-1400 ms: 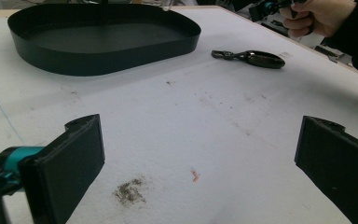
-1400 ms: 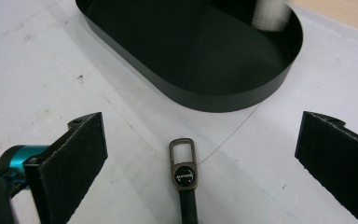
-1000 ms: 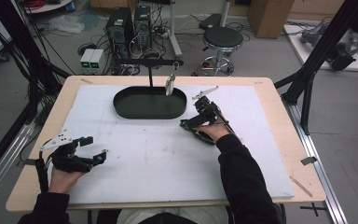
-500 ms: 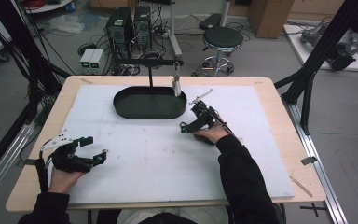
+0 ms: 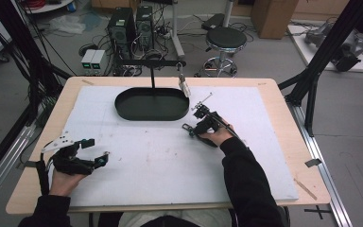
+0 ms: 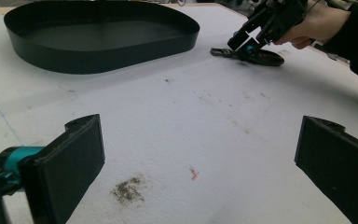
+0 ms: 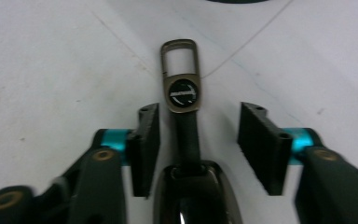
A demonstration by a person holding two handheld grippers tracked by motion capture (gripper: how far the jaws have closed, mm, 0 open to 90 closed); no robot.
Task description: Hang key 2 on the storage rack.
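From above, the right claw [image 5: 192, 127] sits near the surface's [image 5: 264, 156] middle, beside the black tray [image 5: 123, 105].

The left claw [image 6: 198, 154] gapes empty, well away.

Between the right claw's open jaws lies a key fob [image 7: 182, 95], lengthwise, ungripped, loop pointing away.

Plenty of open white counter [image 5: 170, 161] between the two tongs, and the only real blockers are the black tray [image 5: 152, 104] at 12 o'clock and the stand [image 5: 152, 71] with a tag [image 5: 185, 87] dangling over its right end.
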